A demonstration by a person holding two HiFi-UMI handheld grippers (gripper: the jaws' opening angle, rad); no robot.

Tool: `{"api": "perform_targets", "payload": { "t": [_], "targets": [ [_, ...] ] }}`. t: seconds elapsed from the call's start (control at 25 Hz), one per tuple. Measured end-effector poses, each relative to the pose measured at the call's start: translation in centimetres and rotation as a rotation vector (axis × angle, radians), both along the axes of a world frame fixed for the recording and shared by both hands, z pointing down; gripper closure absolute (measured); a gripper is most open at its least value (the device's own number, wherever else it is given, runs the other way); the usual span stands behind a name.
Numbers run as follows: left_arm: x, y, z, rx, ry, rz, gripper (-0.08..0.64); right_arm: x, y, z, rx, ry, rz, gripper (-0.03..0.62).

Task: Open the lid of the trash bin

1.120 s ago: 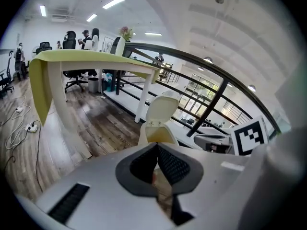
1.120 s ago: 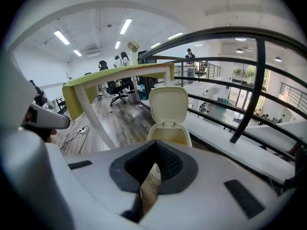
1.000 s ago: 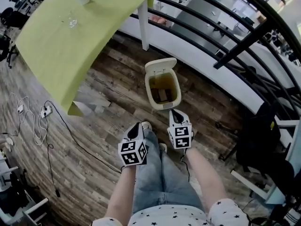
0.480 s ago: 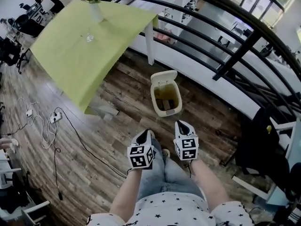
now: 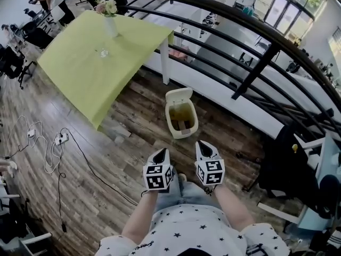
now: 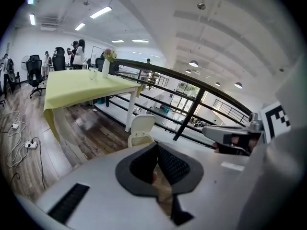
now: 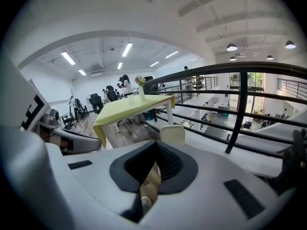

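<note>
Already the bin's [image 5: 185,134] lid [image 5: 179,95] stands raised at its far edge, and the inside lies open with some brown stuff at the bottom. It sits on the wood floor [image 5: 117,153] just far of both tools, near the white ledge under the black railing [image 5: 256,68] and right of the green table [image 5: 90,68]. The left gripper [image 5: 163,152] and right gripper [image 5: 202,144] hang side by side above the person's knees, both aimed toward it and well apart from it. Each one's own view shows its jaws pressed together with nothing between them. A vase [image 5: 110,24] and a glass [image 5: 103,52] stand on the table; cables [image 5: 53,148] lie at far left.
</note>
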State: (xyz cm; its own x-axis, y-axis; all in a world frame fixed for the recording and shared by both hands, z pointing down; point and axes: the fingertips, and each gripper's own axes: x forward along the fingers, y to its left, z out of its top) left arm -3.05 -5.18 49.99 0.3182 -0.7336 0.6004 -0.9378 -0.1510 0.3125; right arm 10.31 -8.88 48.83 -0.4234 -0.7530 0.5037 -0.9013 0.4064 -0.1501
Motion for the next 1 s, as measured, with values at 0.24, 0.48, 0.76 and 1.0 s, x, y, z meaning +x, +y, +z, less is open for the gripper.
{"api": "perform_targets", "payload": {
  "t": [0.24, 0.48, 0.76, 1.0],
  "targets": [
    [0.8, 0.2, -3.2, 0.046, 0.003, 0.029, 0.549, 0.3, 0.5, -3.8, 0.037, -0.026, -0.005, 0.598],
    [0.9, 0.0, -5.5, 0.089, -0.005, 0.056, 0.549, -0.1, 0.4, -6.7, 0.098, -0.031, -0.027, 0.598],
    [0.8, 0.1, -7.2, 0.123, 0.011, 0.065, 0.549, 0.2, 0.9, -8.9, 0.148, -0.05, -0.02, 0.598],
    [0.6, 0.1, -8.0, 0.146, 0.021, 0.07, 0.549, 0.9, 1.2, -9.9, 0.174, -0.084, 0.007, 0.598]
  ]
}}
